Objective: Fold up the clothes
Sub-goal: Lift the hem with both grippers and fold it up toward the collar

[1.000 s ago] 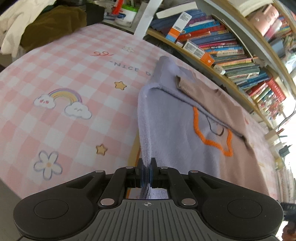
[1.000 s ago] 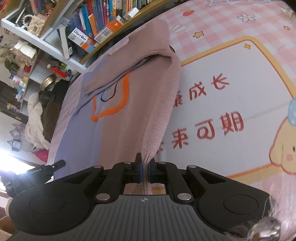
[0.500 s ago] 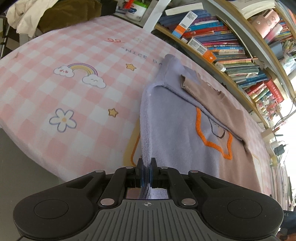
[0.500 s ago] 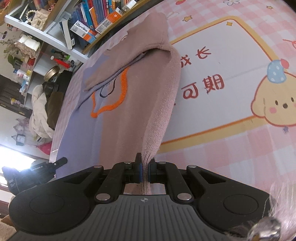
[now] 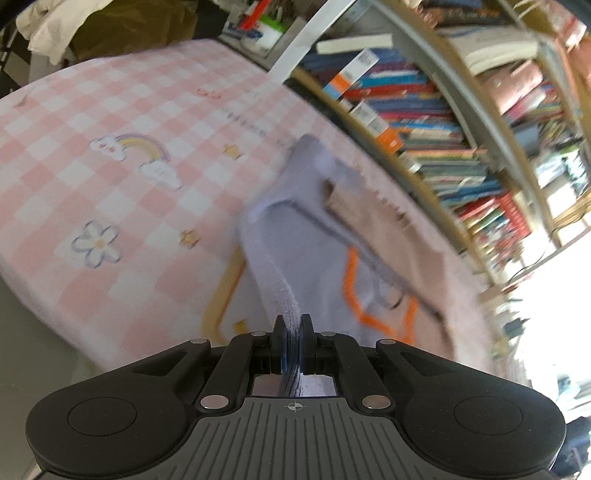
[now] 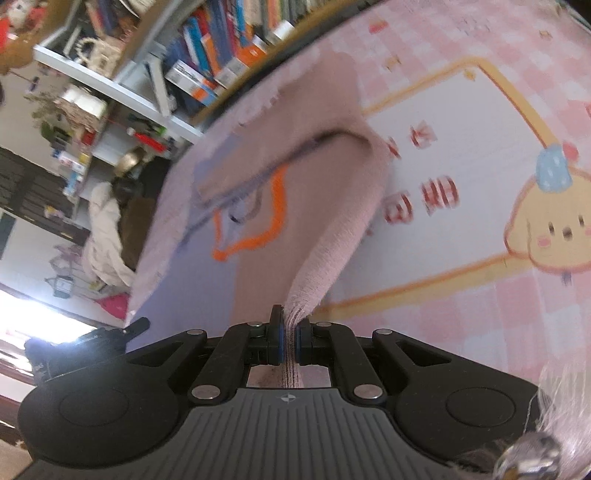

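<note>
A knit sweater (image 5: 317,266) lies on the pink checked cloth, lilac on one half and dusty pink on the other, with an orange outline on its front. My left gripper (image 5: 291,321) is shut on the lilac hem edge, which rises taut from the table. In the right wrist view the same sweater (image 6: 258,192) shows its pink half, and my right gripper (image 6: 290,317) is shut on the pink hem corner. Both sleeves lie folded across the chest. The far part of the sweater rests on the table.
The pink checked cloth (image 5: 92,155) carries rainbow, flower and star prints, and a yellow-bordered panel with a cartoon dog (image 6: 546,229). A bookshelf (image 5: 424,110) runs along the far side. Piled clothes (image 5: 92,29) sit at the far left corner. The table's near edge drops away at left.
Both grippers have pulled back and up with the hem, so the sweater's lower part lifts off the table and more of the cloth and its near edge shows. The picture is blurred by motion.
</note>
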`<state>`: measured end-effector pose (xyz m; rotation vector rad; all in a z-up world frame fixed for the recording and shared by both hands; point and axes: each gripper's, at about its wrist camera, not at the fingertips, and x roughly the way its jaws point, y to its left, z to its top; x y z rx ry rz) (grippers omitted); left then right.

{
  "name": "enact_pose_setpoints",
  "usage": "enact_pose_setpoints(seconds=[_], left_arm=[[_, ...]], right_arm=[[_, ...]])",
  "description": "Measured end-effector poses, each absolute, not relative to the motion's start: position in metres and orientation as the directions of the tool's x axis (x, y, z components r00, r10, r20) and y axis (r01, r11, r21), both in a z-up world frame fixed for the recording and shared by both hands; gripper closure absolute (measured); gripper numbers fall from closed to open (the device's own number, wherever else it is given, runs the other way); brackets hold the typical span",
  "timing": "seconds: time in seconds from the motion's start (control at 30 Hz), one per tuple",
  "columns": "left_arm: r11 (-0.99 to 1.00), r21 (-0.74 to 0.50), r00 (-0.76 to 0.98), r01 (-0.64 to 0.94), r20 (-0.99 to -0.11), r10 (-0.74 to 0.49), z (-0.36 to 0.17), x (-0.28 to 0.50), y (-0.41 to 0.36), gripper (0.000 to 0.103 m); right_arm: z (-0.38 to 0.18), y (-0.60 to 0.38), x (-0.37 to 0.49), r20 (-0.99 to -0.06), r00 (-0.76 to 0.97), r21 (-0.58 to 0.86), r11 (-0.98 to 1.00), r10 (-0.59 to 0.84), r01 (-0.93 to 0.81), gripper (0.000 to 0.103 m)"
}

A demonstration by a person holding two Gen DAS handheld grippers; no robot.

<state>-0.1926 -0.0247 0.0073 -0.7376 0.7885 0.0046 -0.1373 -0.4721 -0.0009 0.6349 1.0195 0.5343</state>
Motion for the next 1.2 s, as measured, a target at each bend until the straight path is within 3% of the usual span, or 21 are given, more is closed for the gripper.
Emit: enact_pose_setpoints(seconds=[0.27, 0.67, 1.2], left_arm=[[0.683, -0.693, 0.792, -0.233, -0.542, -0.28, 0.027, -0.177, -0.014, 0.099], [0.686, -0.711, 0.841, -0.154, -0.459, -0.286, 0.056, -0.128, -0.002, 0.099], [0.708, -0.695, 0.822, -0.123, -0.471, -0.32, 0.056, -0.049, 0.016, 0.098]], right_arm=[[0.028, -0.481, -0.12, -0.526, 0.53, 0.716, 0.683, 0.665, -0.145, 0.098], [0.057, -0.488, -0.086, -0.447, 0.614, 0.737, 0.657, 0.65, -0.159, 0.098], [0.066, -0.469, -0.015, -0.446, 0.683, 0.74, 0.667, 0.578, -0.082, 0.098]])
